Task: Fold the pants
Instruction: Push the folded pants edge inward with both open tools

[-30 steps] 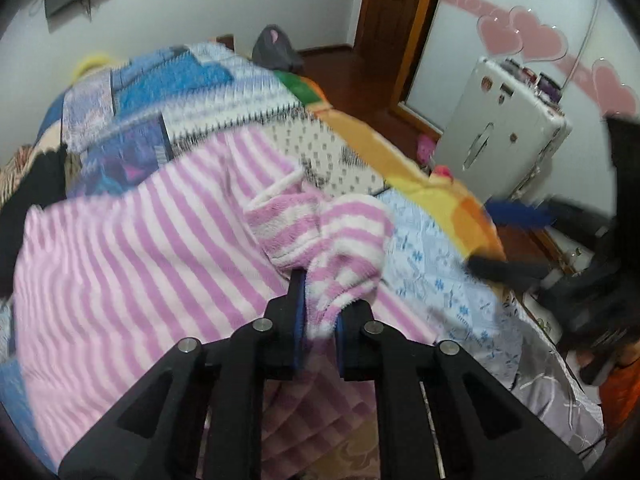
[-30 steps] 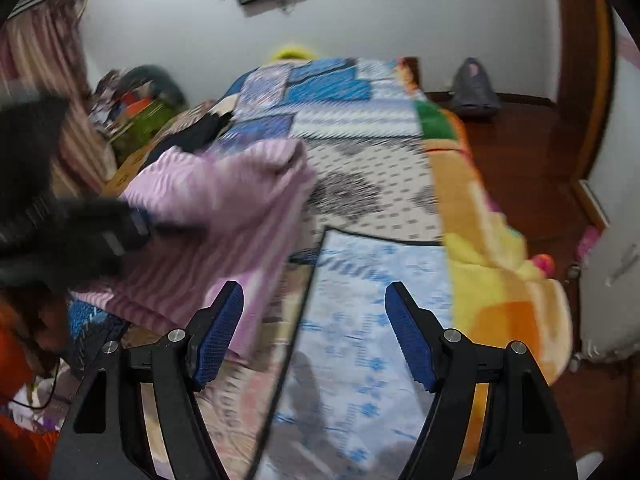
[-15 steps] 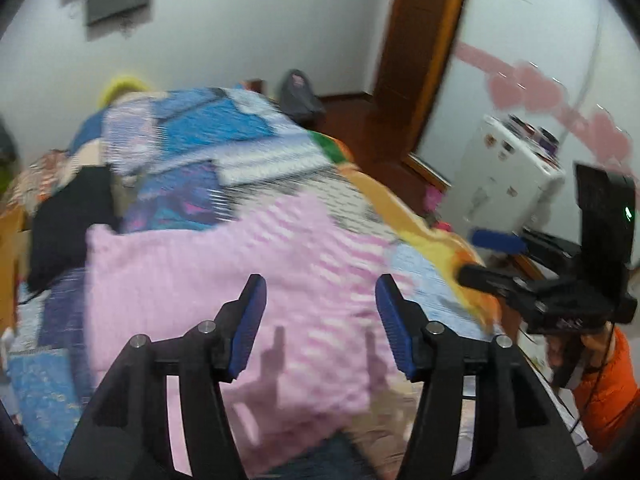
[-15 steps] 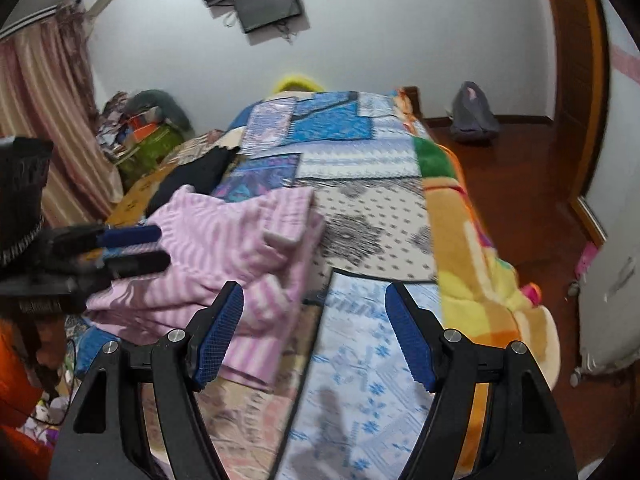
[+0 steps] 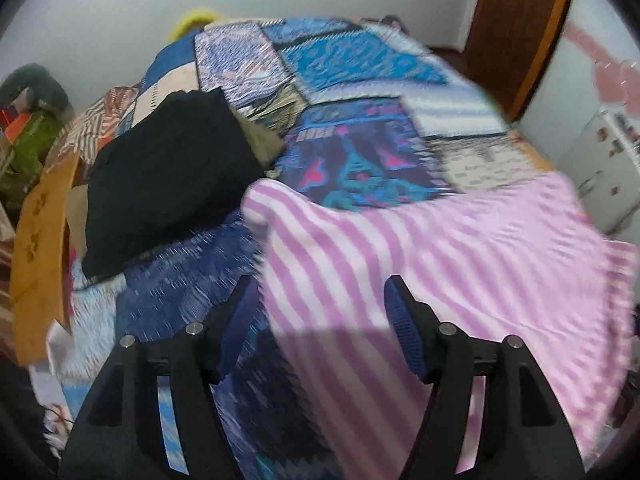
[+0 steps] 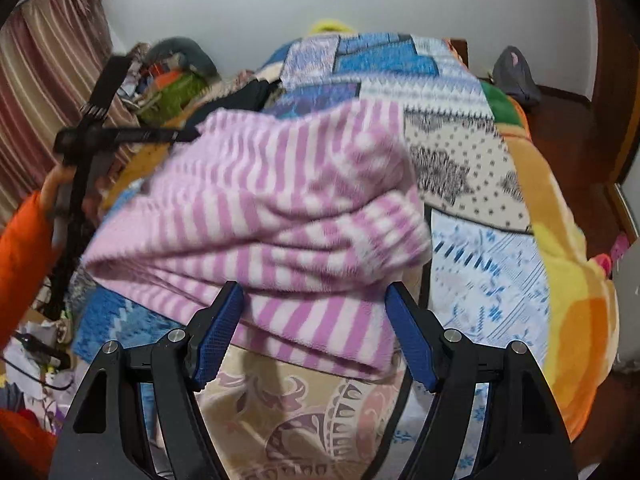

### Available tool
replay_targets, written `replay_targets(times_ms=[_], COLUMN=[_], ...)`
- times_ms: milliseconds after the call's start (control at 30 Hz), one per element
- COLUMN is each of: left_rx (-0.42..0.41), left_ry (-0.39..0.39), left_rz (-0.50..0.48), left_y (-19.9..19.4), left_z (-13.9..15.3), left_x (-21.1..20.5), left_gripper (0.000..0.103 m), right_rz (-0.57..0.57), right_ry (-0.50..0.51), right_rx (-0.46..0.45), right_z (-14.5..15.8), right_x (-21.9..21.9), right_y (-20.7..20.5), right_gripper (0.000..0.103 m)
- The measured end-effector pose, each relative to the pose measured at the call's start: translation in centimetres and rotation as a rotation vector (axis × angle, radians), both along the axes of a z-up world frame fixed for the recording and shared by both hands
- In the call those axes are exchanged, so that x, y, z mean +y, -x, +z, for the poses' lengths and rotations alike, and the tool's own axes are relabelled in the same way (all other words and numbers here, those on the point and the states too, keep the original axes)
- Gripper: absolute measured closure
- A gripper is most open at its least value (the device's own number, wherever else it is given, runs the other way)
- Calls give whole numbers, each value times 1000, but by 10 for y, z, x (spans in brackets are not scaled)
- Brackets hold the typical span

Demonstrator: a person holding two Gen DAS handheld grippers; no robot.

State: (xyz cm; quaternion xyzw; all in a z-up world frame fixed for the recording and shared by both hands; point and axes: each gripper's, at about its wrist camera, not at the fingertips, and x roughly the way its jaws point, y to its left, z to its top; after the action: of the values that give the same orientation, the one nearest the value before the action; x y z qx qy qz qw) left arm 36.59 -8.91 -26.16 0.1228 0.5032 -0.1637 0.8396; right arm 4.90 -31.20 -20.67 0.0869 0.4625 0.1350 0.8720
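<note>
Left wrist view: left gripper (image 5: 320,320) over the bed (image 5: 360,56), jaws wide and opening, nothing gripped. Pink-striped pants (image 5: 440,260) spread flat on the quilt, lying below and to the right of the jaws, left edge of the cloth between the fingers but not pinched. Black garment (image 5: 160,176) folded on the bed to the upper left, apart from the pants. Picture motion-blurred.

Right wrist view: right gripper (image 6: 316,320) jaws wide apart, holding nothing. Pants (image 6: 272,208) folded into a layered stack on the bed (image 6: 480,240), near edge of the stack lying between the fingers, pads not pressing on it. Left gripper (image 6: 120,134) seen at the left beyond the stack, tips at the far left corner of the pants; contact not clear. Orange sleeve (image 6: 20,248) at the left edge.
</note>
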Motion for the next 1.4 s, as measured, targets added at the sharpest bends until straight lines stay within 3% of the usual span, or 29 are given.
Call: replay_targets(times_ms=[167,333,600,700,833,900,1067,1233,1400], left_rx=[21,-34,-23,5,57,49,-11,-78,-104], left_ry=[-11,-78,-112,-85,9,-3,-87,1,39], left_rz=[2,-41,53,126,270,311,328,382,295], left_y=[-39,-35,14,48,96,117,161,156,118], left_z=[-24,-36,-29,-31,-36,-36,-33,3,21], left_x=[-3,-2,48,70,97,102,99,123,120], left_gripper=[24,24,29,29,31,32,47,47,44], right_rz=[-25,-9,24,27,37,41,44,66,96], right_ry=[-33,-24,114,137,160,169,122,76,32], right_rx=[22,25,18,24,14,14,-30,-88,-114], right_z=[-8,-11,-16,-21,-20,-17,10,40,57], right_x=[-8,-12,-34,-42,-42,-40,-31,-10,22], right_y=[-12,-25,-79,-102,-122,-126,-105,-67,-32], right_gripper=[25,25,26,26,26,27,27,27,26])
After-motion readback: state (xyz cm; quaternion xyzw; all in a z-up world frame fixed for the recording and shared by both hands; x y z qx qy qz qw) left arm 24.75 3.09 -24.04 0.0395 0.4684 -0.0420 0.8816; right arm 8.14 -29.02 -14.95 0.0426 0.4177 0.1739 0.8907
